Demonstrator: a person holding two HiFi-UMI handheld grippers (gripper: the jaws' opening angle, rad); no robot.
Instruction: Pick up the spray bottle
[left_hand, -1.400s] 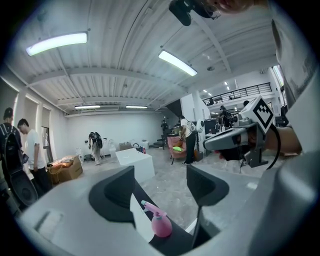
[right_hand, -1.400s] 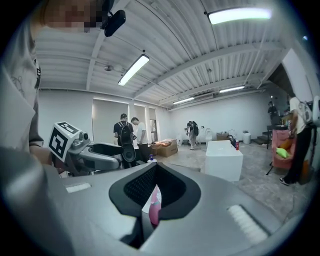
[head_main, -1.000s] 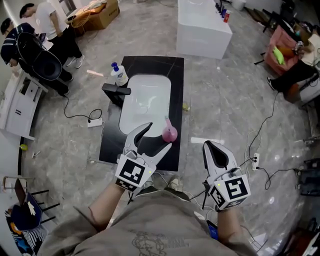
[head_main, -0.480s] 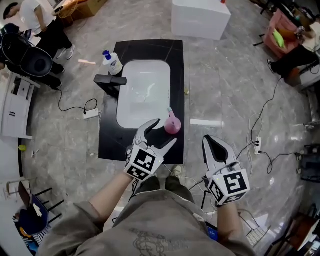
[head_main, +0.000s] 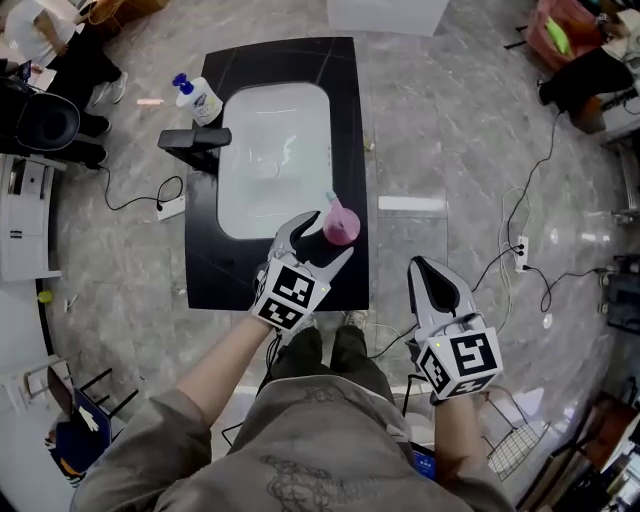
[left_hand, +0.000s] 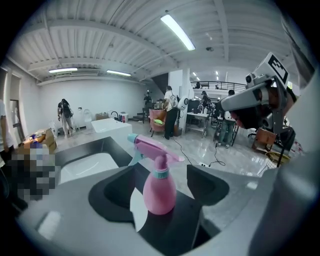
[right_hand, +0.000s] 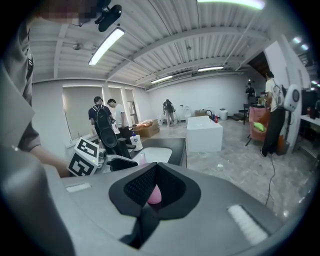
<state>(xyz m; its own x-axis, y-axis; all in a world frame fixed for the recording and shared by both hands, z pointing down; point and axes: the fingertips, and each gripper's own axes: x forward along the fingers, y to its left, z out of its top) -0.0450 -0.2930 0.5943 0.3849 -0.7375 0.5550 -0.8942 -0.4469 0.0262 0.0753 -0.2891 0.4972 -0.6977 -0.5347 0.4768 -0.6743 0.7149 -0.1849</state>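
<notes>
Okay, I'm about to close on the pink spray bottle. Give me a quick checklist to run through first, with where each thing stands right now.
1. Left gripper open: ok, its jaws stand wide apart.
2. Spray bottle lined up: ok, its body sits centred in the gap between those jaws.
3. Grip made: not ok, there is space on both sides of the body.
4. Bottle stable: ok, it stands upright on the black counter beside the sink.
5. Right gripper out of the way: ok, it is shut and held over the floor, off the counter.
6. How full or heavy the bottle is: cannot tell, the plastic is opaque.
</notes>
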